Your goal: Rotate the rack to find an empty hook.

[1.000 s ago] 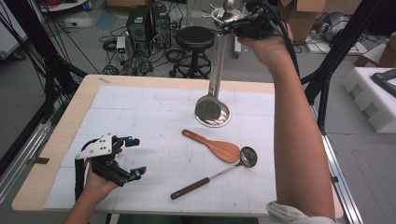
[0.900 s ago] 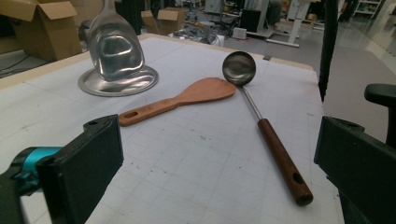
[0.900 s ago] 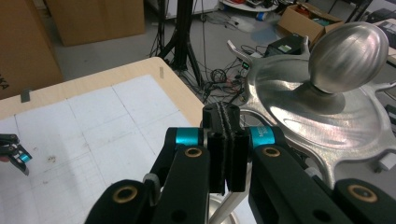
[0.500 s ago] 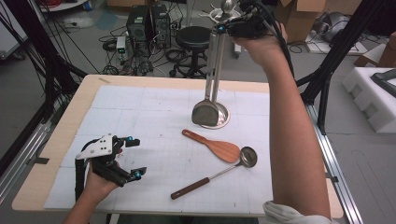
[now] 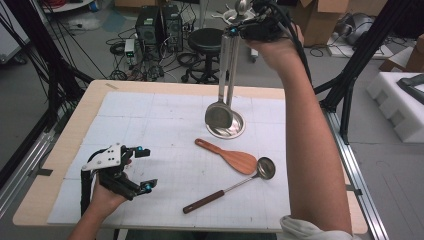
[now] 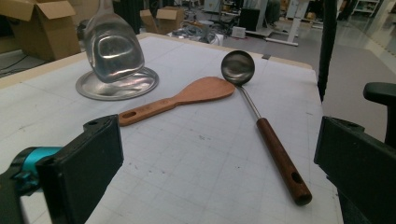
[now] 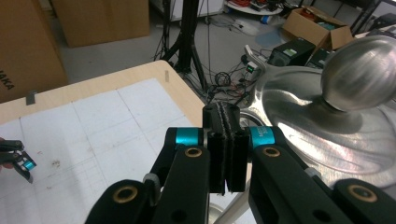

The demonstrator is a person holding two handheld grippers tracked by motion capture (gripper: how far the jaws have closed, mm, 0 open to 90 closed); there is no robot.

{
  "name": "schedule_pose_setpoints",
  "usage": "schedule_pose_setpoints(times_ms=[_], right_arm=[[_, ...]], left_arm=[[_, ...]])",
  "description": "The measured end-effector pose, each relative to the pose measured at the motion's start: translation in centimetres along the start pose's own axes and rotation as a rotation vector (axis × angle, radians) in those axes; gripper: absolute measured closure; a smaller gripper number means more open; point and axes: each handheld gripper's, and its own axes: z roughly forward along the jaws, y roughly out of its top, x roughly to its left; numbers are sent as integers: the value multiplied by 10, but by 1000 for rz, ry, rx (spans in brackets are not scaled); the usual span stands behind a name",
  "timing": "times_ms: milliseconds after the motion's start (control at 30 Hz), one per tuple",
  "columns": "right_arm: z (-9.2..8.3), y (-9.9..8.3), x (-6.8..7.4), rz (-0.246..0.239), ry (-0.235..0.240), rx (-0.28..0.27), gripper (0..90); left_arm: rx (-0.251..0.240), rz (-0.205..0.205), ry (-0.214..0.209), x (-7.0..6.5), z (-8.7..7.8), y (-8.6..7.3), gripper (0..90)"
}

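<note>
Trouble could come at the top of the shiny stand [image 5: 238, 131]. The right claw [image 5: 234, 32] is squeezed shut on the thin handle end of the metal spatula [image 5: 218, 114], up by the stand's ball top [image 7: 357, 74]. The spatula hangs straight down beside the stand's pole, with its flat end just over the round foot. If the claw lets go before the handle catches a hook, I think the spatula drops and clangs on the foot. A bump could tip the stand towards the wooden spoon [image 5: 227, 155] and ladle [image 5: 265, 167] in front of it. The left claw [image 5: 146, 168] sits wide open and empty on the bench [image 5: 150, 115], far from the stand.
</note>
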Motion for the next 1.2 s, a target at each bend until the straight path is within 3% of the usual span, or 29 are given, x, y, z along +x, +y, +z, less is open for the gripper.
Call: schedule_pose_setpoints(times_ms=[300, 500, 733, 1000, 1200], right_arm=[[4, 1, 2, -7, 13, 7, 899], [-3, 0, 3, -18, 6, 17, 894], [-31, -6, -4, -11, -12, -26, 878], [-70, -27, -23, 51, -78, -69, 895], [-75, -41, -32, 88, -91, -71, 894]], left_arm=[[4, 4, -1, 0, -1, 0, 17], [8, 8, -5, -1, -1, 0, 17], [8, 6, -6, -2, -1, 0, 17], [5, 2, -8, -3, 0, 0, 17], [3, -1, -6, -2, 0, 0, 17]])
